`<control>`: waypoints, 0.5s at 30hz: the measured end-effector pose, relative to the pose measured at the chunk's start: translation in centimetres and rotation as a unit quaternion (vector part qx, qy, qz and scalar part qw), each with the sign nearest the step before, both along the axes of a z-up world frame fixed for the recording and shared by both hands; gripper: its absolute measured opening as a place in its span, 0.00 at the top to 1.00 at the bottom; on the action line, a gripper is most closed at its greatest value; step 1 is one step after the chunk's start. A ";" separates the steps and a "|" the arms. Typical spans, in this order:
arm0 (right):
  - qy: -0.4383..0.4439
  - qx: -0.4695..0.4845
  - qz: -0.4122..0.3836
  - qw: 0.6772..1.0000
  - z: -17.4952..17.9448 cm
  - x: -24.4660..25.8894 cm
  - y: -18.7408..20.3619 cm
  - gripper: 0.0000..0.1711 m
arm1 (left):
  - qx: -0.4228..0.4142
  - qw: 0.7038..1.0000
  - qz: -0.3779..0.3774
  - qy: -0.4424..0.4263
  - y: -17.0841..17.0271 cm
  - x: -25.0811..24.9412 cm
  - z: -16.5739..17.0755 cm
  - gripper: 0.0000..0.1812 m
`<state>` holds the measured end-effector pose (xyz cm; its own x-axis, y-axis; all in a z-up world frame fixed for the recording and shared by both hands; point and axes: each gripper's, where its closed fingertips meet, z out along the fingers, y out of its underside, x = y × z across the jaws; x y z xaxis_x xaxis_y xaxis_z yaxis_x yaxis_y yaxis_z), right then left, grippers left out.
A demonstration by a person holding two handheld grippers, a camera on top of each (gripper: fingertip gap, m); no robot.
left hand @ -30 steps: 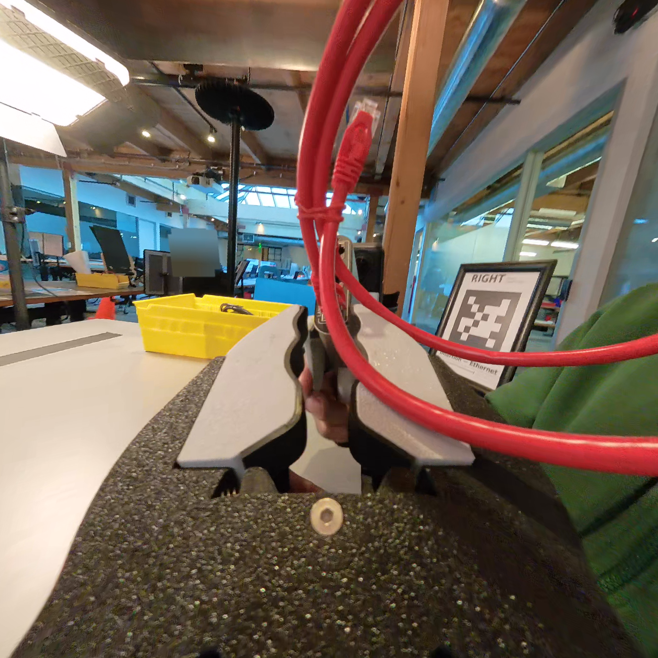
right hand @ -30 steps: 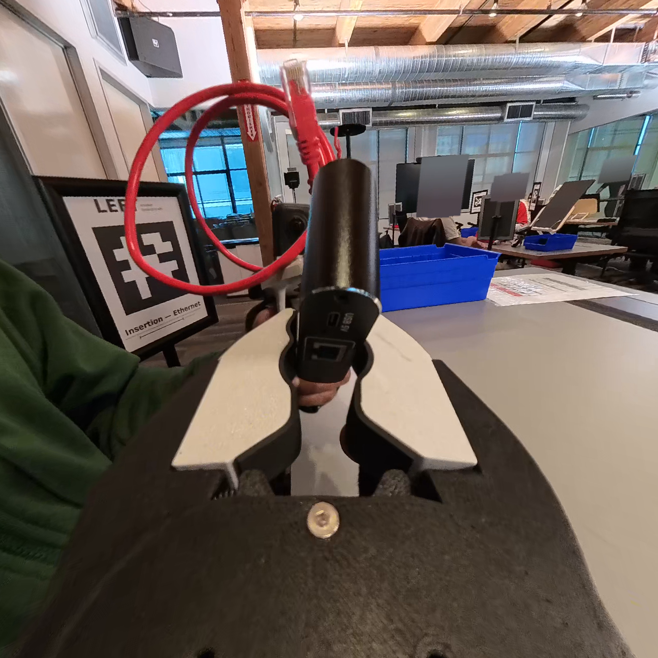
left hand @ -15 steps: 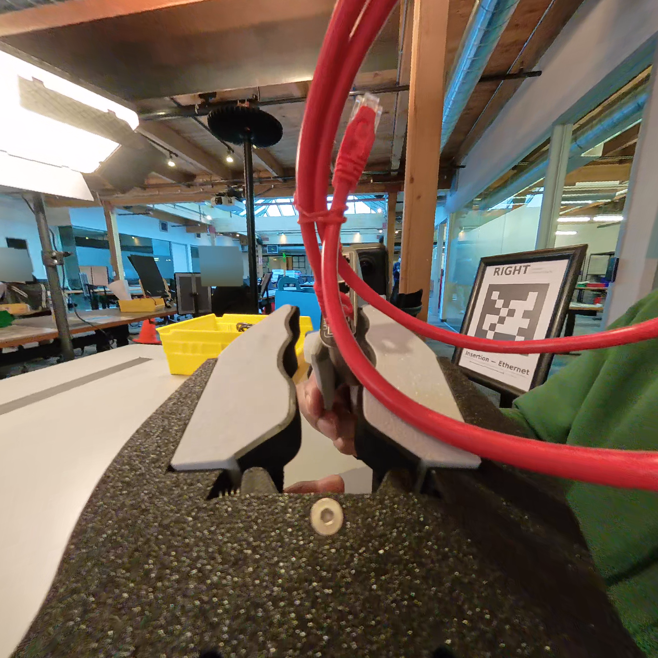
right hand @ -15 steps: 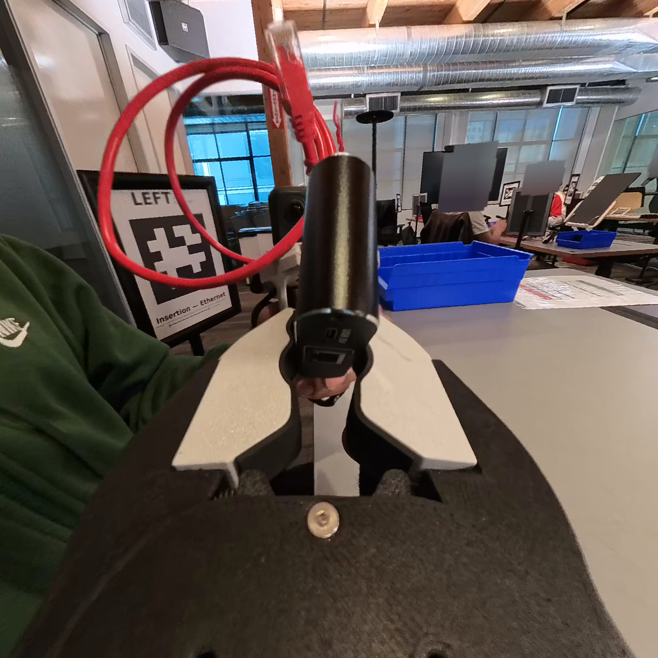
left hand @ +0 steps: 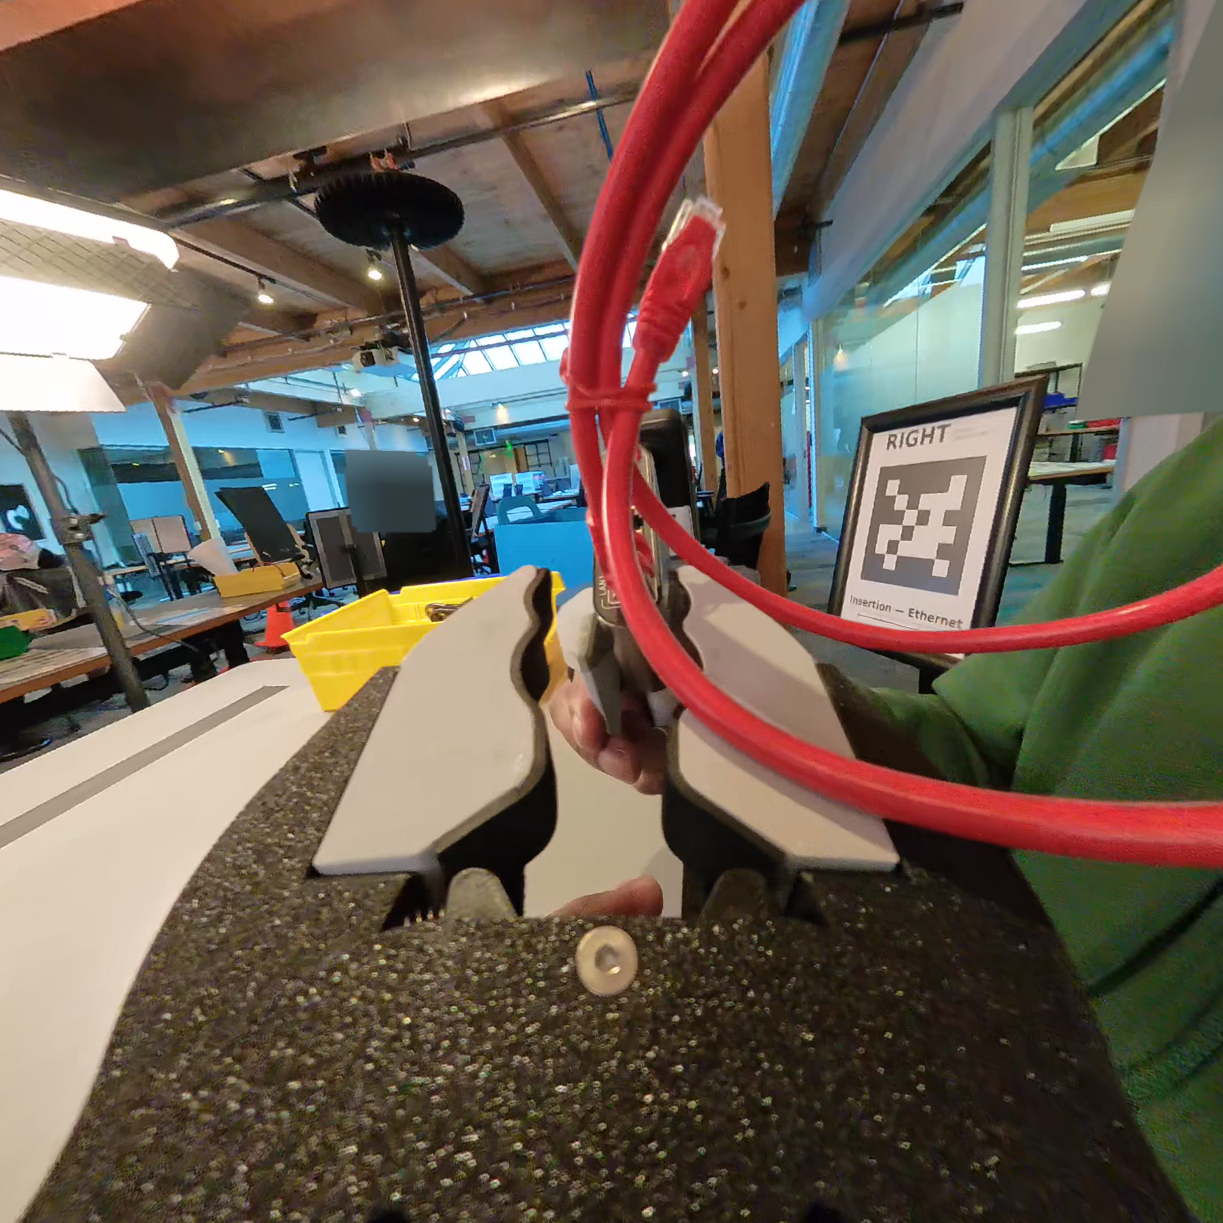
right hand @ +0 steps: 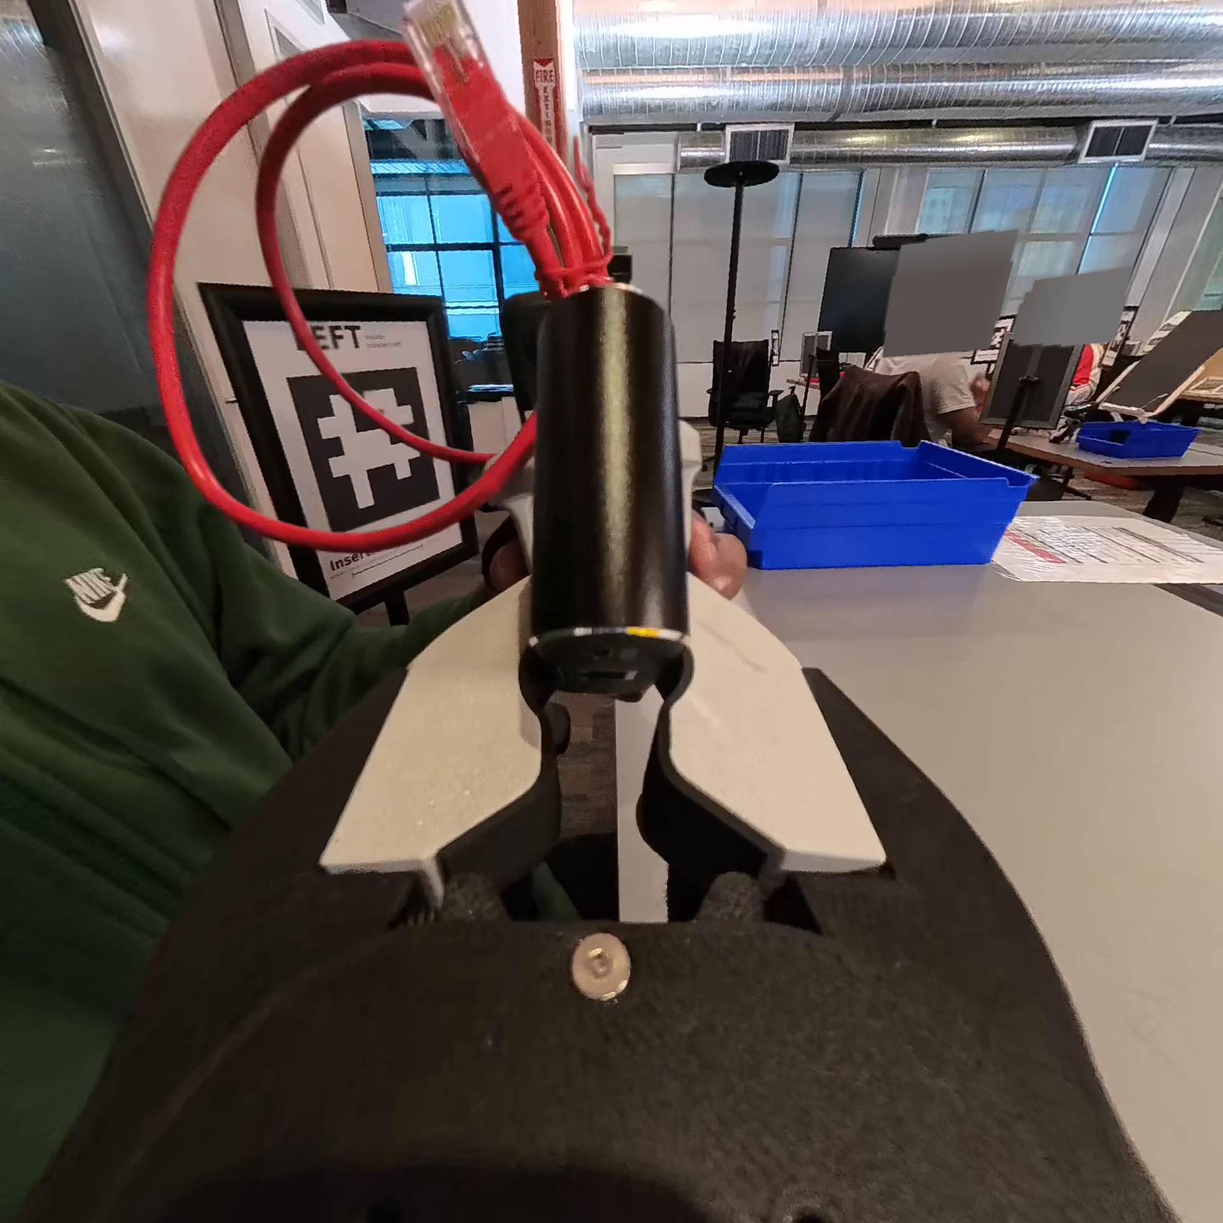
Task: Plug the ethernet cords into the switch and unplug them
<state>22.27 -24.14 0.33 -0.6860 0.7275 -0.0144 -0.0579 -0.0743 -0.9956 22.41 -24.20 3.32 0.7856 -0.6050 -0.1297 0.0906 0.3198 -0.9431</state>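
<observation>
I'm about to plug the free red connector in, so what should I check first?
1. Right gripper clamped on black switch: ok.
2. Free plug of red cable loose above switch: ok.
3. Switch's near port empty: cannot tell, seen edge-on.
4. Left gripper holding anything: cannot tell.
5. Cable clear of left gripper's fingers: not ok, a loop lies across one.

My right gripper (right hand: 605, 668) is clamped on the black cylinder (right hand: 607, 456); my left gripper (left hand: 612, 635) stands parted, facing it.
</observation>
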 end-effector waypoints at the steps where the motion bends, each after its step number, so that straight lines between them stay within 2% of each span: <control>1: -0.001 0.000 0.005 1.000 0.0 0.1 -0.2 0.84 | -0.002 1.000 -0.005 0.001 0.0 0.2 0.0 0.80; 10: -0.022 0.030 0.000 0.999 -0.8 -0.1 -0.8 0.83 | -0.004 0.999 -0.029 -0.016 -0.4 0.8 0.4 0.89; 15: -0.032 0.036 -0.008 0.999 -1.0 -0.2 -0.7 0.83 | -0.009 0.999 -0.030 -0.014 -0.3 0.9 0.3 0.91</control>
<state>22.07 -24.88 -0.66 -0.6739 0.7388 -0.0059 0.0059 -0.0026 -1.0000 23.27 -24.55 3.61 0.7510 -0.6531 -0.0975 0.1351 0.2966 -0.9454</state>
